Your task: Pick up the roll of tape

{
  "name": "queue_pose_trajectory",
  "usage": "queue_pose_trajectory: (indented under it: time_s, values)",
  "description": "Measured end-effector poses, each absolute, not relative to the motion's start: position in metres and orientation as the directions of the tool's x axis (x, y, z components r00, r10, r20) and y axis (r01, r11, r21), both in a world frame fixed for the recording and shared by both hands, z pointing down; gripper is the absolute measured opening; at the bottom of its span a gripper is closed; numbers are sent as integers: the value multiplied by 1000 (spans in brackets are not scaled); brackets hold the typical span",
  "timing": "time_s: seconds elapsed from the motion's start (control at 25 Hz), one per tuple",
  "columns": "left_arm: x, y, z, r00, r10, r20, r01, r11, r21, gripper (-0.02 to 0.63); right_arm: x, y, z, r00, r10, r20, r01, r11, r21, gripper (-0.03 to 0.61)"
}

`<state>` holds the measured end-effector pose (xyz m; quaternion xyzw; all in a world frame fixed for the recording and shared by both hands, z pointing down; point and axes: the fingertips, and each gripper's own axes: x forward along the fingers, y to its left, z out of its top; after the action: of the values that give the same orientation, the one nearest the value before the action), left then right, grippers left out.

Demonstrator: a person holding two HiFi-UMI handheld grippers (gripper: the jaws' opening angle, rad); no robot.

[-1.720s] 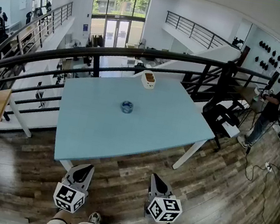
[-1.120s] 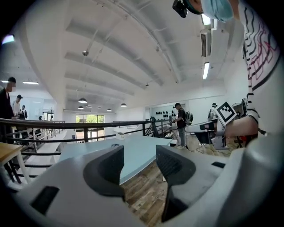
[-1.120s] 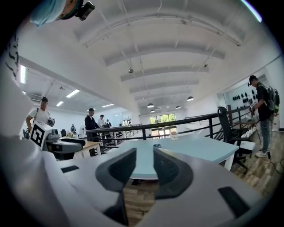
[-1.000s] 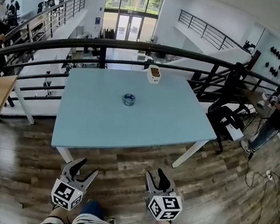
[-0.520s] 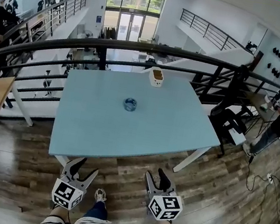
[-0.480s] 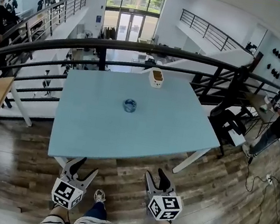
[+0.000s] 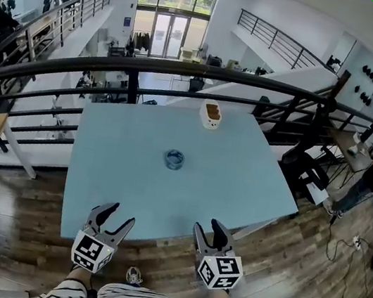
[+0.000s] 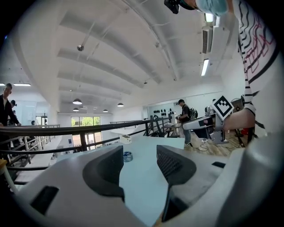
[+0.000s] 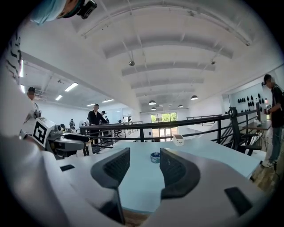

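**Head view.** We hold the left hand-held gripper [image 7: 117, 217] and the right hand-held gripper [image 7: 208, 228] side by side at the near edge of the light blue rectangular table [image 7: 115, 168]. Both have their jaws spread and carry nothing. The small blue roll of tape [image 7: 175, 159] lies flat on the table, ahead of both hand-held grippers, between their lines and well apart from each. A small white box [image 7: 212, 115] stands farther ahead, near the far edge.

Over the last two seconds, the jaws have gone from together to spread. The hand-held grippers, earlier over the wooden floor short of the table, have now reached its edge. We judge the approach to be under way and the grasp not yet begun.

**Left gripper view.** The left hand-held gripper [image 8: 140, 166] is open and empty. The roll of tape [image 8: 128, 156] appears far ahead, beside the tip of the left jaw.

**Right gripper view.** The right hand-held gripper [image 9: 145, 168] is open and empty. The roll of tape [image 9: 155, 157] appears ahead in the gap, toward the right jaw. Either hand-held gripper would still need a long forward reach.
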<state>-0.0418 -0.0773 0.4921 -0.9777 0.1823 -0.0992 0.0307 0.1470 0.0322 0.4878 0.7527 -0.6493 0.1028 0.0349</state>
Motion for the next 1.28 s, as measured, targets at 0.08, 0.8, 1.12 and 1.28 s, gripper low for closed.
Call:
queue_pose_trajectory:
  time_s: [0.08, 0.8, 1.12, 1.28]
  values:
    - [-36, -101, 491, 916, -358, 183, -346, -933, -96, 213, 151, 8, 489, 137, -969, 205, -985, -156, -80, 202]
    - [-5, -193, 507, 895, -401, 196, -392, -916, -85, 213, 193, -119, 515, 62, -963, 263, -996, -77, -45, 202]
    - [26, -220, 503, 858, -476, 195, -471, -879, -74, 213, 225, -176, 530, -55, -937, 345, -998, 67, 23, 202]
    - [40, -234, 505, 833, -519, 194, -517, -854, -64, 213, 238, -208, 540, -122, -917, 380, -986, 154, 56, 202]
